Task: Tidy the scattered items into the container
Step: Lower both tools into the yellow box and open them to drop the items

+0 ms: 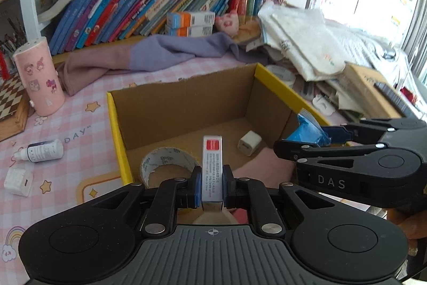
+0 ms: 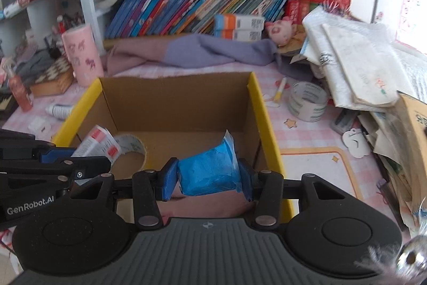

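Note:
An open cardboard box with yellow rims (image 1: 114, 124) (image 2: 263, 108) stands on the pink checked tablecloth. Inside it lie a tape roll (image 1: 165, 159) (image 2: 130, 143) and a white charger cube (image 1: 249, 144). My left gripper (image 1: 212, 179) is shut on a slim white box with a red label (image 1: 211, 167) (image 2: 100, 142), held over the box's near edge. My right gripper (image 2: 209, 176) is shut on a blue plastic-wrapped packet (image 2: 209, 171) (image 1: 307, 130), also above the box, at its right side. The two grippers hang side by side.
Left of the box lie a small white bottle (image 1: 42, 151) (image 2: 60, 110) and a white square item (image 1: 18, 180). A pink cylinder (image 1: 38, 76), a purple-pink cloth (image 1: 149, 52), another tape roll (image 2: 308, 100), a marker (image 2: 280, 90), piled bags and papers (image 2: 355, 63) surround it.

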